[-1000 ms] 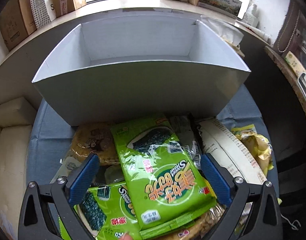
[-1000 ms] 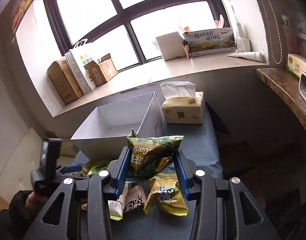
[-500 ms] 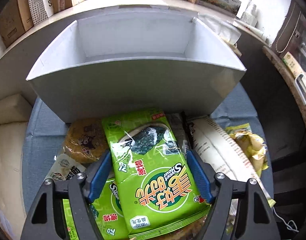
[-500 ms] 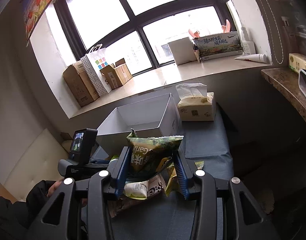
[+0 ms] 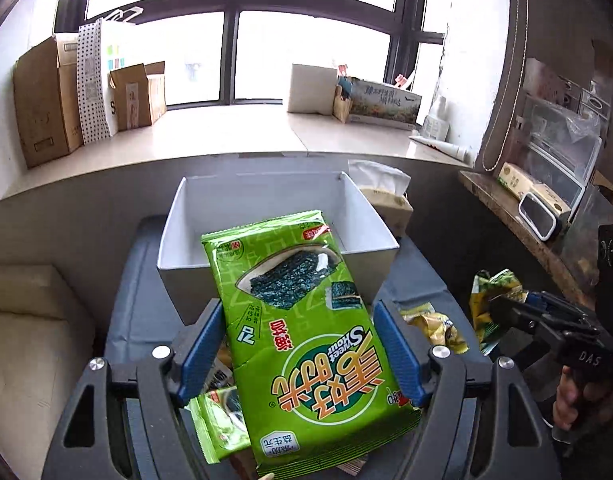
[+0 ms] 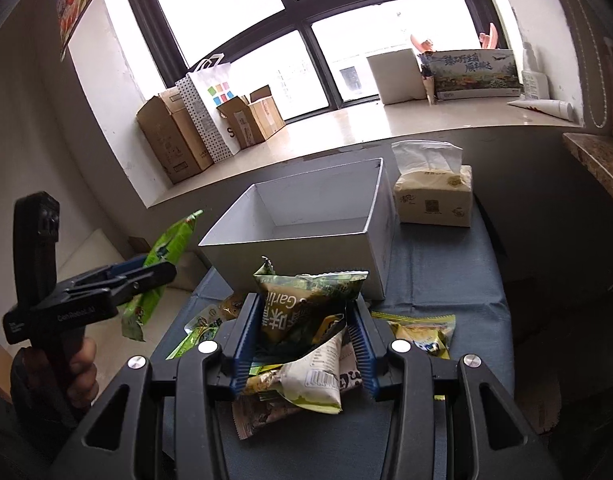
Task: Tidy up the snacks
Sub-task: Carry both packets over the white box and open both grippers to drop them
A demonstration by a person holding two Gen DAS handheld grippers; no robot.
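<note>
White box (image 6: 306,216) was empty inside, so nothing was yet sorted. I had the left gripper (image 5: 298,356) clamped across the width of the green seaweed packet (image 5: 306,344), lifted in front of the box's near wall; its jaws had just been closing onto it. Packet face read "Sweet", "Savour" and large yellow Chinese characters. The right gripper (image 6: 302,344) was pinched at about half width on an olive snack bag (image 6: 306,304), printed "Garlic", also just in front of the box. Left to do, in my judgement: both held packets, plus the loose pile (image 6: 298,384) on the blue cloth (image 6: 446,280) before the box. Tissue pack (image 6: 434,196) sat beside the box's right wall.
</note>
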